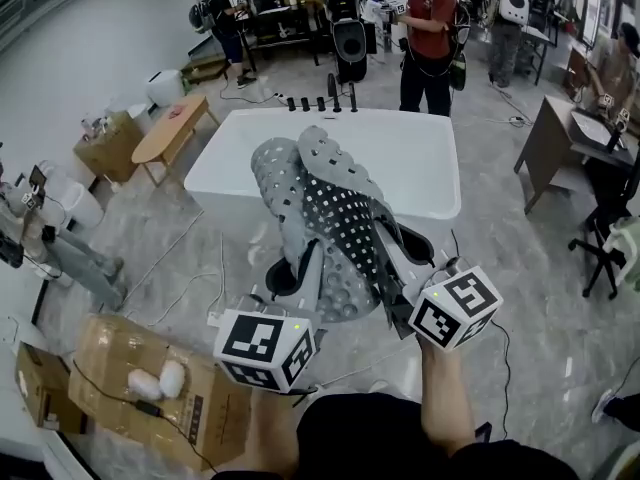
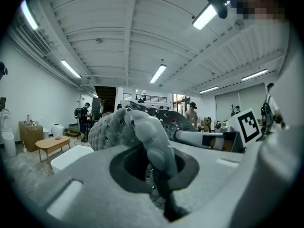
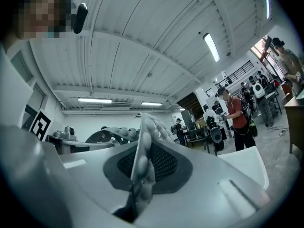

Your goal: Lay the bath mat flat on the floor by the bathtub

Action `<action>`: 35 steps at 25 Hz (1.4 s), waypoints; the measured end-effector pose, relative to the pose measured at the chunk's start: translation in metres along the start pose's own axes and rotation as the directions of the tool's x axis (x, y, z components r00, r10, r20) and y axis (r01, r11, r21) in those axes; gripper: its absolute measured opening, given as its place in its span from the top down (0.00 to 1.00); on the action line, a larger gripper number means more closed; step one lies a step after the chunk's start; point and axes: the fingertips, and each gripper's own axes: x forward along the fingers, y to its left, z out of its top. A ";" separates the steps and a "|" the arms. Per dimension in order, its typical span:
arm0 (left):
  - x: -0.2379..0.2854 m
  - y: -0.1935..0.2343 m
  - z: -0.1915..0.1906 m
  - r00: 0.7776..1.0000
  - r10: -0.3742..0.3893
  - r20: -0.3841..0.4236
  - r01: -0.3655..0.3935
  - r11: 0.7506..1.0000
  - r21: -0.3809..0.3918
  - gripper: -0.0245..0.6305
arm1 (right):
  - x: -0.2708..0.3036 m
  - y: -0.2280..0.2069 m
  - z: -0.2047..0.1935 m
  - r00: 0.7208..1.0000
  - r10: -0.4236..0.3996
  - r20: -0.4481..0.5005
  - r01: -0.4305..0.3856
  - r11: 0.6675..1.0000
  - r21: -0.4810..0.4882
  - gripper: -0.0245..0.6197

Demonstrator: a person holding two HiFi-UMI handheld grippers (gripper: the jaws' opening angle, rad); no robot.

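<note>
A grey rubber bath mat [image 1: 322, 208] with holes and suction bumps hangs crumpled in the air in front of the white bathtub [image 1: 425, 133]. Both grippers hold it from below. My left gripper [image 1: 302, 273] is shut on the mat's lower left edge; in the left gripper view a fold of the mat [image 2: 135, 129] is pinched between the jaws of the left gripper [image 2: 159, 177]. My right gripper [image 1: 397, 258] is shut on the lower right edge. The right gripper view shows a thin mat edge [image 3: 144, 144] standing upright in the closed jaws of the right gripper [image 3: 137, 186]. The mat is off the floor.
A cardboard box [image 1: 150, 393] lies on the floor at the lower left. Cables cross the tiled floor. A low wooden table [image 1: 172, 128] stands left of the tub, with a desk [image 1: 555, 138] and office chair [image 1: 608, 238] to the right. People stand behind the tub.
</note>
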 end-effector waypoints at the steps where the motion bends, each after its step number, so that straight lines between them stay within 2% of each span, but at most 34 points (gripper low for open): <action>1: -0.002 0.000 -0.002 1.000 0.001 -0.001 -0.001 1.000 -0.001 0.93 | -0.001 0.002 -0.002 1.000 0.001 -0.003 -0.001 1.000 -0.001 0.93; 11: -0.020 0.006 0.003 0.999 0.042 0.007 -0.042 0.999 0.010 0.93 | 0.001 0.015 -0.002 0.999 0.039 0.007 -0.039 0.999 0.002 0.93; 22: -0.021 -0.006 0.009 0.997 0.076 0.012 -0.077 0.996 0.036 0.93 | -0.008 0.009 0.007 0.997 0.075 0.036 -0.076 0.997 0.008 0.93; 35: -0.002 0.022 0.000 0.999 0.044 0.002 -0.044 0.998 0.051 0.93 | 0.019 -0.004 -0.007 0.998 0.045 0.045 -0.046 0.999 0.019 0.93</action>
